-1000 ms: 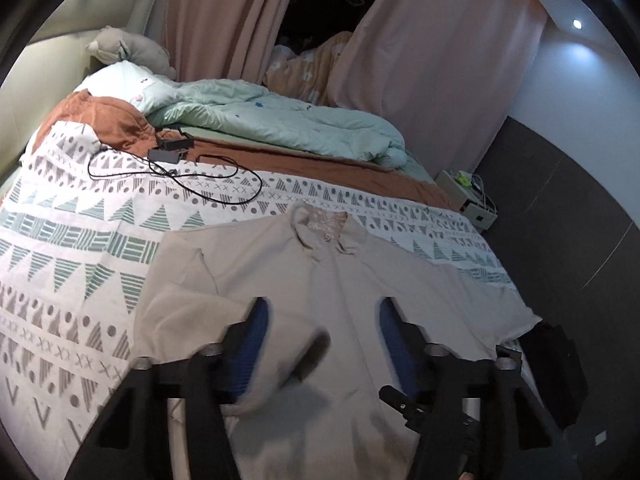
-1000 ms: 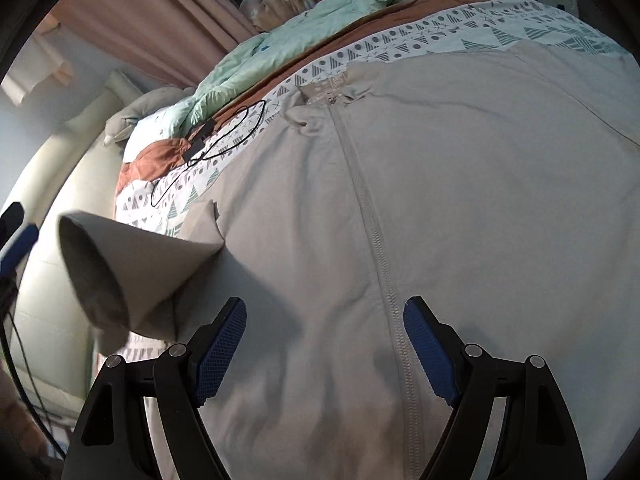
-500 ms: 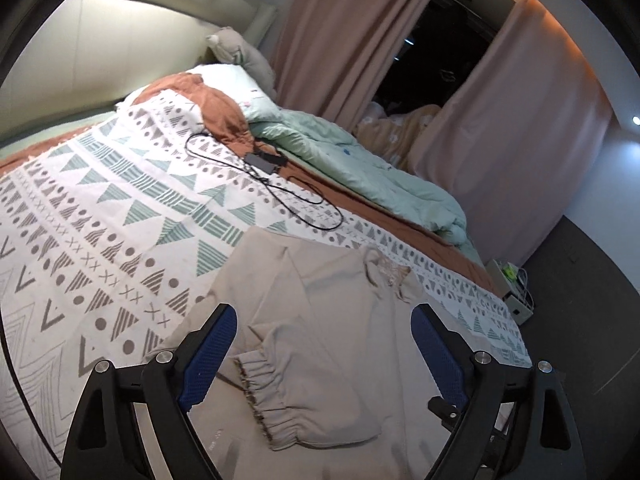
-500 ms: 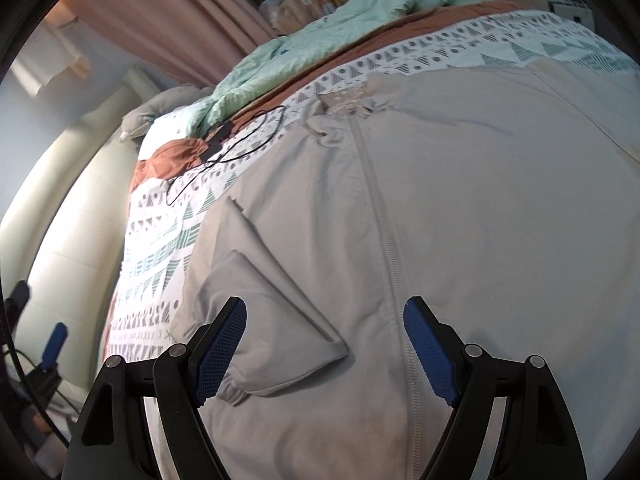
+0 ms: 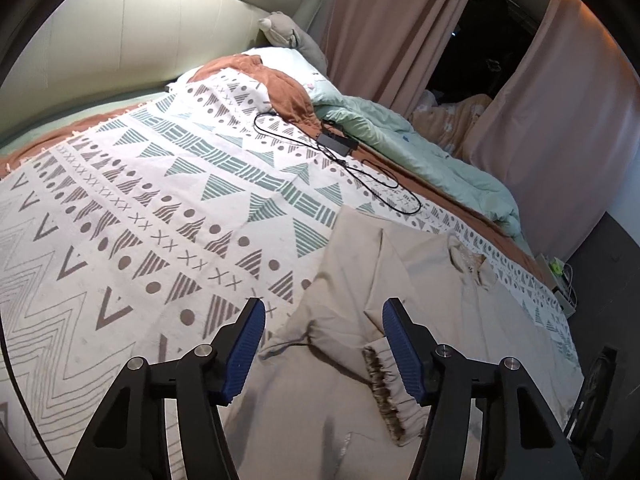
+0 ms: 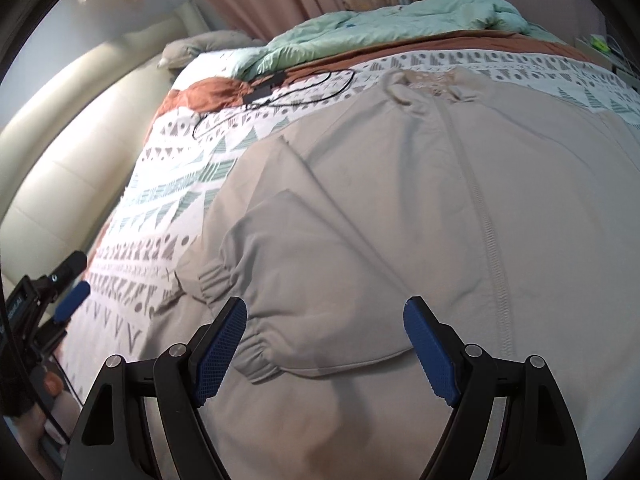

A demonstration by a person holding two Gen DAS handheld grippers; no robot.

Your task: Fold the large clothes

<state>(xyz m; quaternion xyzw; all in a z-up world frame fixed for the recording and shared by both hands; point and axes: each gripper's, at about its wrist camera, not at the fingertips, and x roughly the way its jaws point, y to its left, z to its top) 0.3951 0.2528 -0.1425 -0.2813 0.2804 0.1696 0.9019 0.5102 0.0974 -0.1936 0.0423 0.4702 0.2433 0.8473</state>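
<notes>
A white bedspread (image 5: 168,208) with grey and green triangle patterns covers the bed. A black cable (image 5: 360,176) loops across it from a small black charger (image 5: 334,142). Beyond lie a rust-brown blanket (image 5: 280,88), a mint-green duvet (image 5: 420,156) and pink curtains (image 5: 384,24). A padded cream headboard (image 6: 60,152) runs alongside.

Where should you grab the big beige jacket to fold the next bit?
Probably at the outer side edge of the beige jacket, just below the folded-in sleeve. That edge lies loose and slightly rumpled on the patterned blanket, so one finger could slide under it. Coming in low from the blanket side with the open left gripper looks easiest; the jacket's flat middle offers nothing to pinch.
</notes>
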